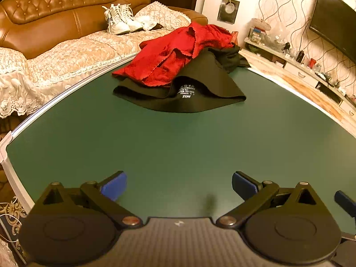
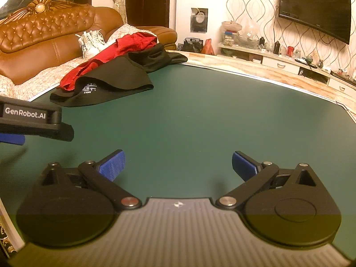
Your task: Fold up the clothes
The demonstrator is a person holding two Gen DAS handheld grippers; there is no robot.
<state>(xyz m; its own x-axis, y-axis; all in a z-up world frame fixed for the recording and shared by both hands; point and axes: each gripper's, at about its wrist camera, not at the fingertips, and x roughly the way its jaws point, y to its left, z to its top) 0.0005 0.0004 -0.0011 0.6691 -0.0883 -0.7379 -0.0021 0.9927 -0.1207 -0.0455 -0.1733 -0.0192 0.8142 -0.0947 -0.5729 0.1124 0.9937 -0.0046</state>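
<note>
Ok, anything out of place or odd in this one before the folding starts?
A pair of white sneakers sits on the sofa seat, an odd spot. The red garment and black garment lie crumpled at the table's far edge, as expected. Nothing spilled or damaged.

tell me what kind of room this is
Most likely a home living room: a tufted brown leather sofa, a wall-mounted television above a long media cabinet, and clothes piled on a green table.

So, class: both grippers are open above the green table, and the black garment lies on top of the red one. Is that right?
Not quite: the red garment lies on top of the black garment, as the left wrist view shows. Both grippers, left and right, are open above the green table.
</note>
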